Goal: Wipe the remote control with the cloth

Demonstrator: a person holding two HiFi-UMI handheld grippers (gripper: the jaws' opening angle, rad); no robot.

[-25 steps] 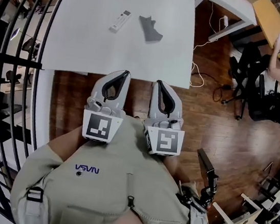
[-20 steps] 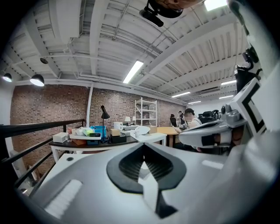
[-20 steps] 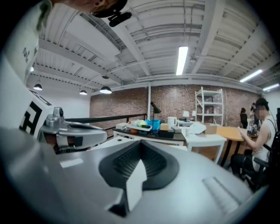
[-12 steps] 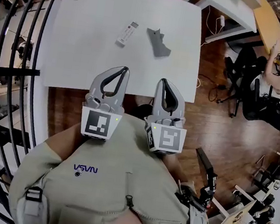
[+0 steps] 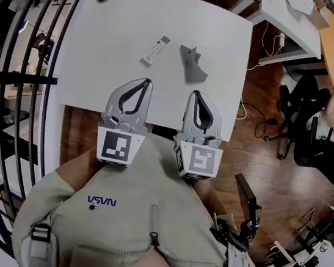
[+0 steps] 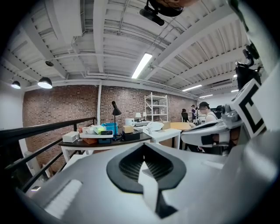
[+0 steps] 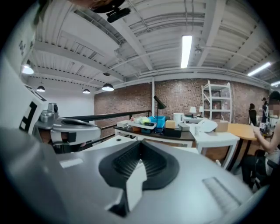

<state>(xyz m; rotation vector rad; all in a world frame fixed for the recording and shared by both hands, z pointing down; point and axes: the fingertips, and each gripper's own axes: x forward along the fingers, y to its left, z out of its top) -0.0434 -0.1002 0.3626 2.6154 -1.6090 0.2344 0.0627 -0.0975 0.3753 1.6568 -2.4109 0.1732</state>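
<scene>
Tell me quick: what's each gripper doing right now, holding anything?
Left gripper: closed, holding nothing.
Right gripper: closed, holding nothing.

The person's grey top (image 5: pixel 141 231) bears blue lettering "VSVN".

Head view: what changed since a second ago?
Both claws moved forward: the left claw and right claw now reach over the near edge of the white rectangular table. They stayed shut and empty. The slim white remote control and crumpled grey cloth lie untouched in the same places on it.
</scene>
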